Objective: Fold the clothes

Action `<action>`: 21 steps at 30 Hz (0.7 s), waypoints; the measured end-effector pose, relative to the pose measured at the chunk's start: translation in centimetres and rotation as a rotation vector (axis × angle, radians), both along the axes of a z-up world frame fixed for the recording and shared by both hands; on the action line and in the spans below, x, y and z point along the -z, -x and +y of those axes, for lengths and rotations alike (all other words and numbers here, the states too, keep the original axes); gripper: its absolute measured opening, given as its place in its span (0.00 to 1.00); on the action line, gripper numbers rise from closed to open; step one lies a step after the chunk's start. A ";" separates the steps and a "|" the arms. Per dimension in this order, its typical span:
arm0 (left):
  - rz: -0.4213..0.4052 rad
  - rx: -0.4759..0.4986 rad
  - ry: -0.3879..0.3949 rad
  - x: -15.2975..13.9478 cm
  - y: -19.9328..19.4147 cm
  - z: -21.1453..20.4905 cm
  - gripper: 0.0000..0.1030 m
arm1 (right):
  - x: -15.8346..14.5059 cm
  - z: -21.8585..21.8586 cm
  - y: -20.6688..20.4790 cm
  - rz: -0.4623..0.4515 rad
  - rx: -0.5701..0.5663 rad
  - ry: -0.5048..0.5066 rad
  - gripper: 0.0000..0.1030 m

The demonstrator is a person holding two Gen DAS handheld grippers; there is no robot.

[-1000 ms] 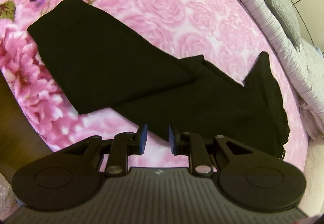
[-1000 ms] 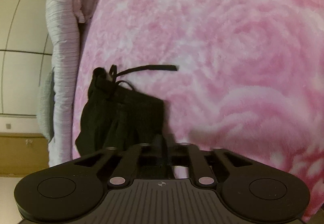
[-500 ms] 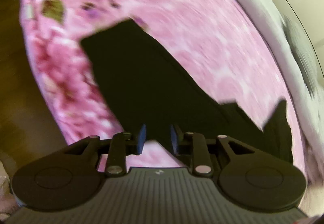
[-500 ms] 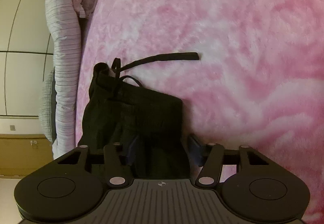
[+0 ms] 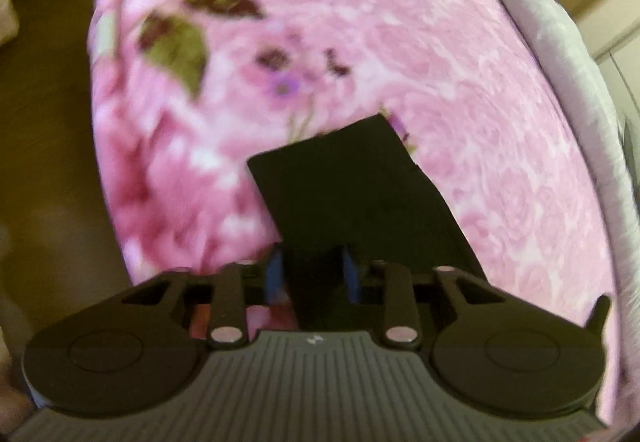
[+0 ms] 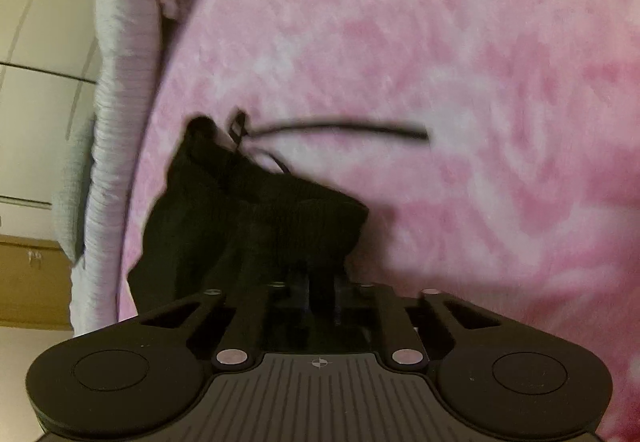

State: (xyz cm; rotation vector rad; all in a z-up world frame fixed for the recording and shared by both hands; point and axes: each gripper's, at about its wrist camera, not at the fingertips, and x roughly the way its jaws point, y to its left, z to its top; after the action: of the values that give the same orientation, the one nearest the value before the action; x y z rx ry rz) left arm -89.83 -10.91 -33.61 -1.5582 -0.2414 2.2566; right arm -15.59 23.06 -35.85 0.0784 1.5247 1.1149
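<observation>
Left wrist view: we see our left gripper [image 5: 314, 274], jaws closing around a leg of the black fabric trousers [image 5: 360, 194] on the pink floral bed blanket [image 5: 400, 42]. Our right gripper [image 6: 320, 294] is closing on their waistband; the folding is not finished.

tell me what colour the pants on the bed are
Black, plain; the pants show best in the left wrist view, against the pink floral blanket.

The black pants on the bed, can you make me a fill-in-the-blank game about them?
1. The pants are the colour ____.
2. They lie on a flowery ____ blanket.
3. A thin black ____ sticks out from the waistband.
4. Black cloth sits between the blue pads of the ____ gripper.

Missing words: black; pink; string; left
</observation>
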 end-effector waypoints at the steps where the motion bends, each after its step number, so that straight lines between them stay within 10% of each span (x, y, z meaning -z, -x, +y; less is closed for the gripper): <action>1: 0.032 0.032 -0.007 -0.7 0.2 0.3 0.04 | -1.0 -0.1 -0.1 -0.036 -0.006 -0.026 0.06; 9: 0.130 0.186 0.002 -3.5 1.9 1.4 0.03 | -8.5 -4.9 -5.8 -0.199 0.072 -0.106 0.04; 14: 0.094 0.223 0.166 -0.2 0.3 2.2 0.08 | -5.3 -6.7 -9.2 -0.191 0.102 0.076 0.05; 21: 0.066 0.142 0.271 -2.8 -1.3 1.1 0.17 | -5.6 -6.7 -9.7 -0.348 0.154 0.162 0.45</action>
State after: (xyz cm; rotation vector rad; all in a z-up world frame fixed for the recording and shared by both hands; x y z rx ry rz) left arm -88.48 -9.84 -30.76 -1.5704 0.1955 2.2960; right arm -5.90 16.33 -30.29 -0.1027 1.2672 0.8302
